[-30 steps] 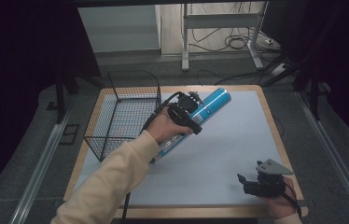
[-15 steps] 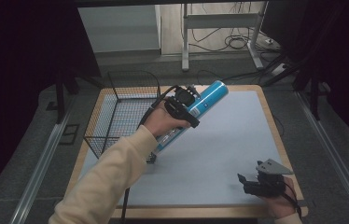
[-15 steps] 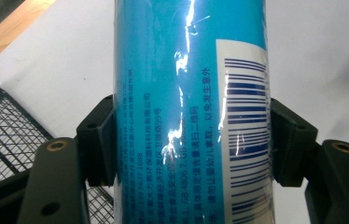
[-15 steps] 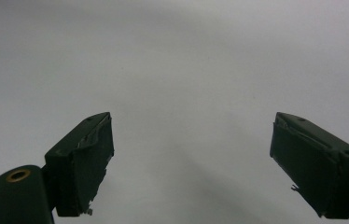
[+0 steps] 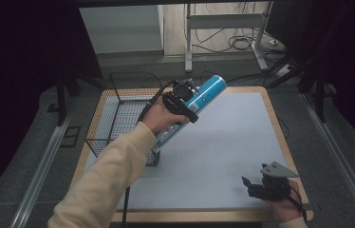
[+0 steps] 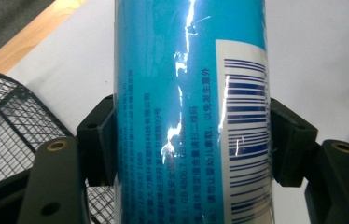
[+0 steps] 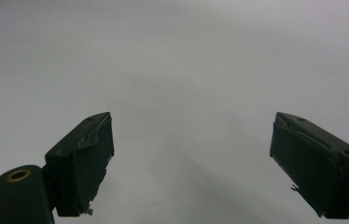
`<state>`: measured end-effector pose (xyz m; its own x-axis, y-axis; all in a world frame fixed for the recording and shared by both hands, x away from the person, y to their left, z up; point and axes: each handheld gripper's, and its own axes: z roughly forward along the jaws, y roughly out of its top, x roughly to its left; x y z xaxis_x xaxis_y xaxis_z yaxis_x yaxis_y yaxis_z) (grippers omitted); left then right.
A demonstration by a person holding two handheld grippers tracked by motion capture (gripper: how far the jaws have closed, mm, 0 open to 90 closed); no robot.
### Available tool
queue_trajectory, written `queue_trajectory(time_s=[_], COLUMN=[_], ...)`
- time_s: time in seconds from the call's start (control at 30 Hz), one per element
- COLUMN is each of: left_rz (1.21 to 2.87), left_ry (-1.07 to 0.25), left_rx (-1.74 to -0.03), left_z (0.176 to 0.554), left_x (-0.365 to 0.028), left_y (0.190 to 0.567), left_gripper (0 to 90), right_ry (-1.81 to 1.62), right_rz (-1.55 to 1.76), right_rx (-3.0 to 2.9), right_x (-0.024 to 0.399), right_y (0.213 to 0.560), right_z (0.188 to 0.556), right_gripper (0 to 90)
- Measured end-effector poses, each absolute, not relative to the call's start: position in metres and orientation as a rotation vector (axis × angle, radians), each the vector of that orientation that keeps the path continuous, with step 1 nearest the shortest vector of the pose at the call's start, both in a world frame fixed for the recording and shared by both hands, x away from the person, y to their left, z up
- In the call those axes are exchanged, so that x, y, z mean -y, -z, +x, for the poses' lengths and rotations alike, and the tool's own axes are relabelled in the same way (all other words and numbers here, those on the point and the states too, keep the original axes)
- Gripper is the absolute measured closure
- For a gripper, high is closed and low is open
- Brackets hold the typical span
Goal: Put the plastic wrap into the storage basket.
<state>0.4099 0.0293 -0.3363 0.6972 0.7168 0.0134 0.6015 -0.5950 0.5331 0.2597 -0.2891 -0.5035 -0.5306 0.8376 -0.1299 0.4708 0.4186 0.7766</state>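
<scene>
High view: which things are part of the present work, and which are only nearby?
In the work:
- blue can, clamped in the left gripper
- wire basket, probably its goal

Only nearby:
- right gripper, open, resting on the table
- cables on the floor

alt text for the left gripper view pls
A blue cylindrical can with a barcode label is clamped between the left claw's two black jaws, above a white table mat. A black wire basket sits at lower left.
</scene>
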Motion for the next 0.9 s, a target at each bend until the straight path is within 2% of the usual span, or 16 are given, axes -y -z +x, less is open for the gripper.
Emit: queue_trajectory(time_s=[0.9], left_rz=[2.349], left_ry=[-0.366], left_rx=[-1.114], left_z=[0.44], left_x=[-0.059], left_y=[0.329], left_gripper=[31.3], right_ry=[-0.948], right_rz=[1.113], right_rx=[-2.168], right_x=[0.29], right_y=[0.505], right_z=[0.261], right_gripper=[14.0])
